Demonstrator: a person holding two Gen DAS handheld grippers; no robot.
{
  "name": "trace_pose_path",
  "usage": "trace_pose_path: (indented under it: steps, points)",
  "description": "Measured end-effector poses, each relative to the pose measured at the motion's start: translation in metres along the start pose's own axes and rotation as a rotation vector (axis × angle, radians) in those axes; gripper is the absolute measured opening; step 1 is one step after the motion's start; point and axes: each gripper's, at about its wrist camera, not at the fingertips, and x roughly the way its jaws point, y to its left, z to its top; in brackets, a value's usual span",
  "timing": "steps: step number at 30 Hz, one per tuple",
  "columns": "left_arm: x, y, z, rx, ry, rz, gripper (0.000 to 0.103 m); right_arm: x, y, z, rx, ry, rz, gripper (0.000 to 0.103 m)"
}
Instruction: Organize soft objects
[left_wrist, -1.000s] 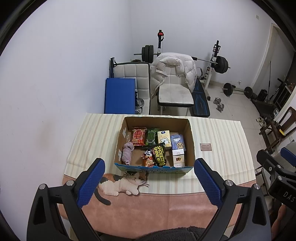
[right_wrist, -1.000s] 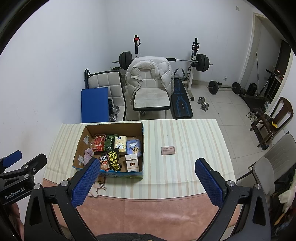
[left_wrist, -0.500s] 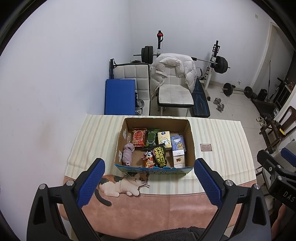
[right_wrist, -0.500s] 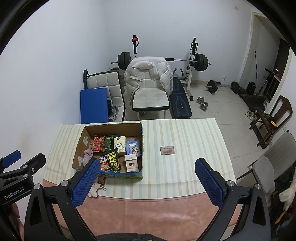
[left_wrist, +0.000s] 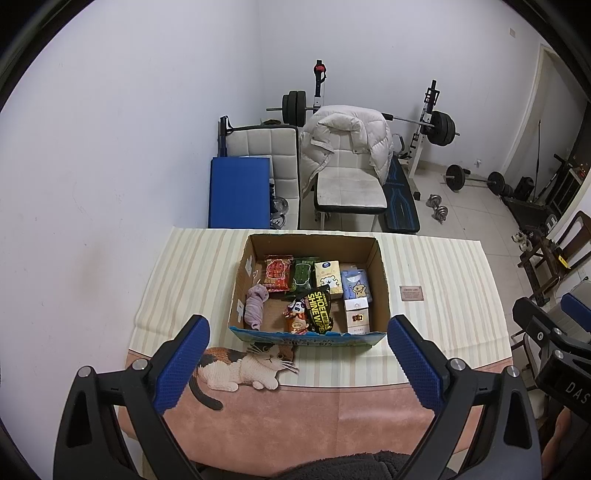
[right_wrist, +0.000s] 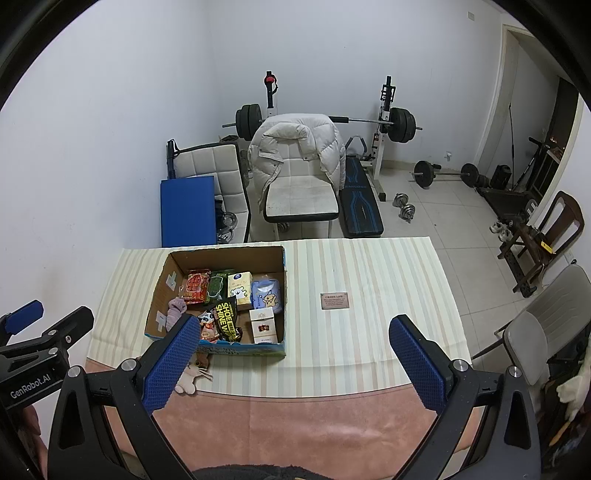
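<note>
An open cardboard box (left_wrist: 382, 273) stands on the striped tablecloth (left_wrist: 184, 280) and holds snack packets, small cartons and a rolled lilac cloth (left_wrist: 256, 305). It also shows in the right wrist view (right_wrist: 284, 295). A calico cat plush (left_wrist: 243, 365) lies on the table in front of the box's near left corner; in the right wrist view the plush (right_wrist: 190, 373) is partly hidden by a finger. My left gripper (left_wrist: 295, 363) is open and empty, held above the table's near edge. My right gripper (right_wrist: 291, 363) is open and empty, to the right of the left one.
A small brown card (left_wrist: 412, 293) lies on the cloth right of the box. Beyond the table stand a white chair with a jacket (left_wrist: 347, 155), a blue pad (left_wrist: 238, 192), and a weight bench with barbells. A grey chair (right_wrist: 543, 328) is at the right.
Both views have drifted very slightly; the box sits a little lower and nearer in the left wrist view. Both grippers stay open and empty.
</note>
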Motion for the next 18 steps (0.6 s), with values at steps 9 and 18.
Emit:
trace_pose_path:
  steps: [9,18]
  points:
    - [0.0,0.0,-0.0004,0.001,0.001,-0.002,0.099,-0.0001,0.0,0.0,0.001,-0.001,-0.001,0.103]
    - [-0.0001,0.001,0.0029,0.004,-0.002,-0.005,0.099,-0.0002,0.0005,0.0006,0.001,-0.004,-0.003,0.103]
